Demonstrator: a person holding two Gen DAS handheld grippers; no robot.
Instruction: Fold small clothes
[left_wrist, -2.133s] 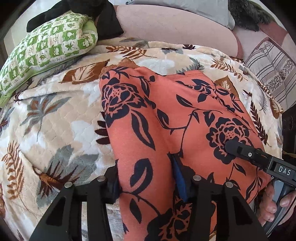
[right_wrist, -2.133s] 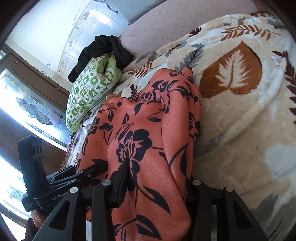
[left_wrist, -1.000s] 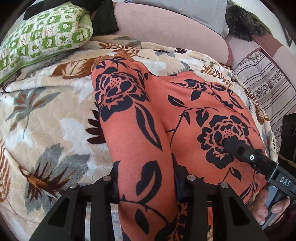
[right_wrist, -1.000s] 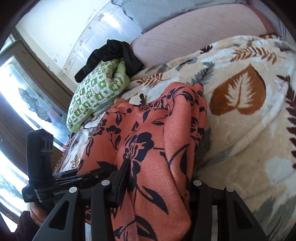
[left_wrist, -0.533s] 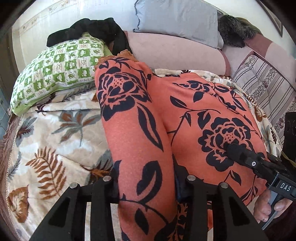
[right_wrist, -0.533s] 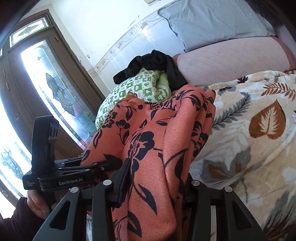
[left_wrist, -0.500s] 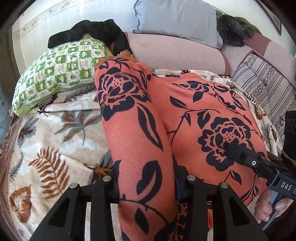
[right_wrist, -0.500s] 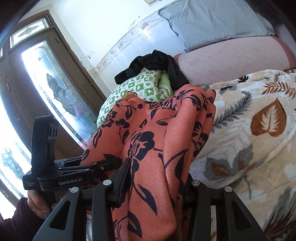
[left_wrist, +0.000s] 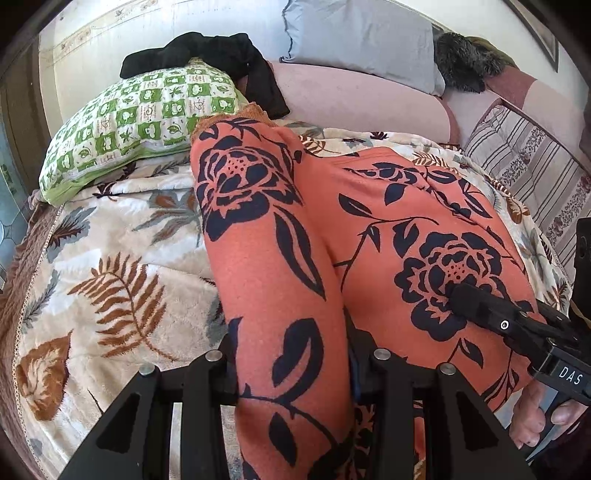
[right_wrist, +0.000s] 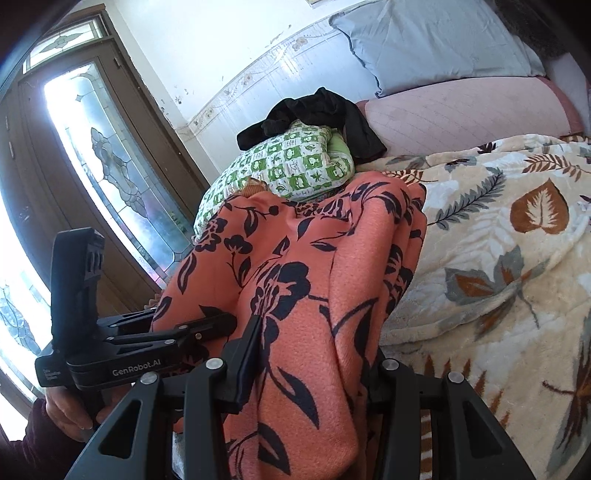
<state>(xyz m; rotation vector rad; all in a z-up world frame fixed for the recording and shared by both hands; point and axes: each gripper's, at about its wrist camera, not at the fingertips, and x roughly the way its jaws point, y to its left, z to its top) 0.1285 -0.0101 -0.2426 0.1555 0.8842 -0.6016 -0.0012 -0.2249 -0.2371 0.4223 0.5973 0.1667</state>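
An orange garment with black flowers (left_wrist: 288, 236) hangs lifted above the bed, with its far end resting on the blanket near the pillow. My left gripper (left_wrist: 291, 354) is shut on one near edge of it. My right gripper (right_wrist: 314, 354) is shut on the other near edge of the garment (right_wrist: 332, 266). The right gripper also shows in the left wrist view (left_wrist: 491, 314), low on the right. The left gripper shows in the right wrist view (right_wrist: 207, 325), low on the left. The fingertips of both are hidden by cloth.
A leaf-print blanket (left_wrist: 110, 258) covers the bed. A green checked pillow (left_wrist: 140, 122) with a black garment (left_wrist: 207, 55) on it lies at the head. A pink bolster (left_wrist: 351, 99), a grey pillow (left_wrist: 358, 37) and a striped cushion (left_wrist: 524, 155) lie behind. A glass door (right_wrist: 110, 166) stands left.
Both grippers have risen and tilted up with the garment, lifting its near end off the blanket. More of the wall, door and pillows is in view now.
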